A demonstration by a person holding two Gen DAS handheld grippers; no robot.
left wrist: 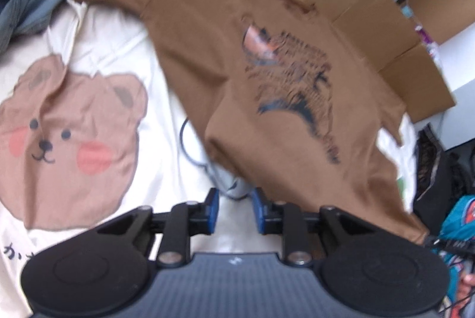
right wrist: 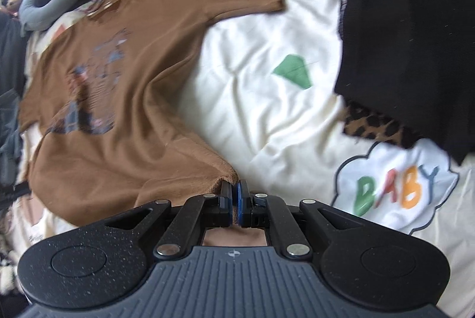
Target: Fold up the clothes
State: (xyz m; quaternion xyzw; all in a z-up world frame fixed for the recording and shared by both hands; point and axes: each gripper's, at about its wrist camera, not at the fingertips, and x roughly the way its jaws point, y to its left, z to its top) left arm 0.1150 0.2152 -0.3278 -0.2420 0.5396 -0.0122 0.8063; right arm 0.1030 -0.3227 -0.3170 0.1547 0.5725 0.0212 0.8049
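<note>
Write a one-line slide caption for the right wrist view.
Right gripper, fingers shut on the hem corner of a brown T-shirt spread over a cream printed blanket.

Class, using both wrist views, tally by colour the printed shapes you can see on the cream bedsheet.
Brown: 1, brown bear face print
Green: 1, green diamond print
White: 1, white cloud print reading BABY
Total: 3

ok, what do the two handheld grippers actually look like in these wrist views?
Both match: left gripper and right gripper have black scissor-style linkage arms with silver pivot bolts, blue pads on the fingers, and a ribbed grey base flanked by round black discs. A small white mark sits mid-base. No sleeves show.
</note>
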